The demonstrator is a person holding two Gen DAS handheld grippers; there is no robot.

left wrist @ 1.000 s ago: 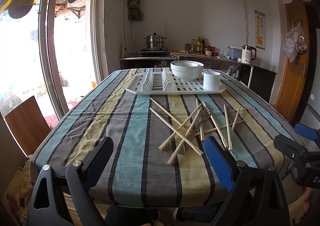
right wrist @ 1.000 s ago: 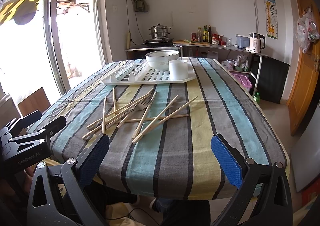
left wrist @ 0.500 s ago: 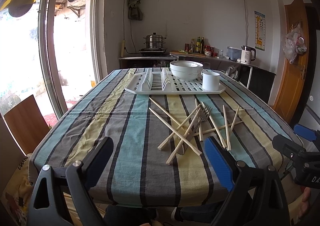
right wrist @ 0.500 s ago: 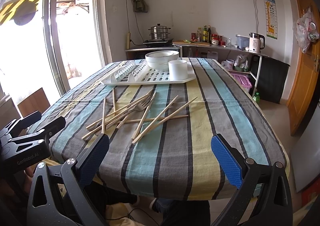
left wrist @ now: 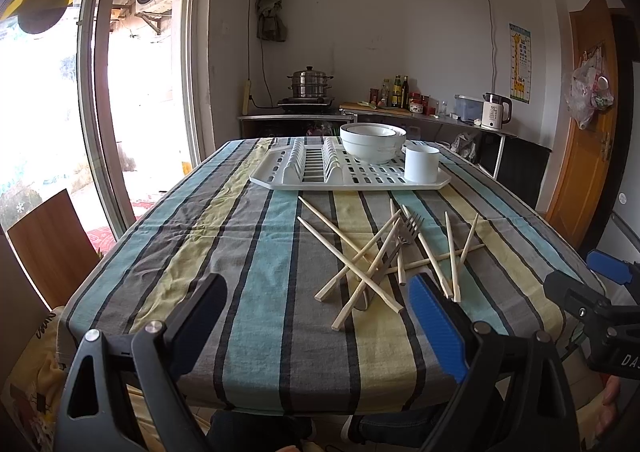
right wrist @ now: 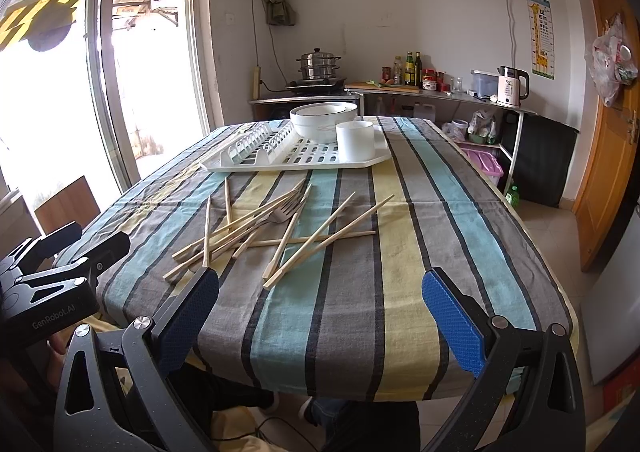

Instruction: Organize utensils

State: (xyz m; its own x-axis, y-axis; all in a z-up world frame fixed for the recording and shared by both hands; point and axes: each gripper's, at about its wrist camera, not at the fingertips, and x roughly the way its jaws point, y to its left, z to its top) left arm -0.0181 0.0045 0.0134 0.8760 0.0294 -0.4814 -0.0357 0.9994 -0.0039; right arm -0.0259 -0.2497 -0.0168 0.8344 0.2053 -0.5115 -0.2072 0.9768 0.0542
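Observation:
Several wooden chopsticks (left wrist: 352, 248) (right wrist: 316, 236) lie crossed in a loose pile on the striped tablecloth, with a metal fork (left wrist: 394, 248) (right wrist: 276, 217) among them. Beyond the pile sits a white drying rack tray (left wrist: 280, 182) (right wrist: 240, 164) carrying stacked white bowls (left wrist: 372, 142) (right wrist: 322, 120) and a white cup (left wrist: 421, 163) (right wrist: 355, 140). My left gripper (left wrist: 320, 316) is open at the near table edge, short of the pile and empty. My right gripper (right wrist: 320, 312) is open too, near the same edge, holding nothing.
A large window and sliding door run along the left. A counter at the back holds a steel steamer pot (left wrist: 310, 82), bottles and a kettle (left wrist: 496, 110). A wooden door (left wrist: 588, 124) stands on the right. A wooden chair back (left wrist: 44, 244) is left of the table.
Both grippers have hardly moved; the left view has shifted very slightly. Nothing on the table has changed.

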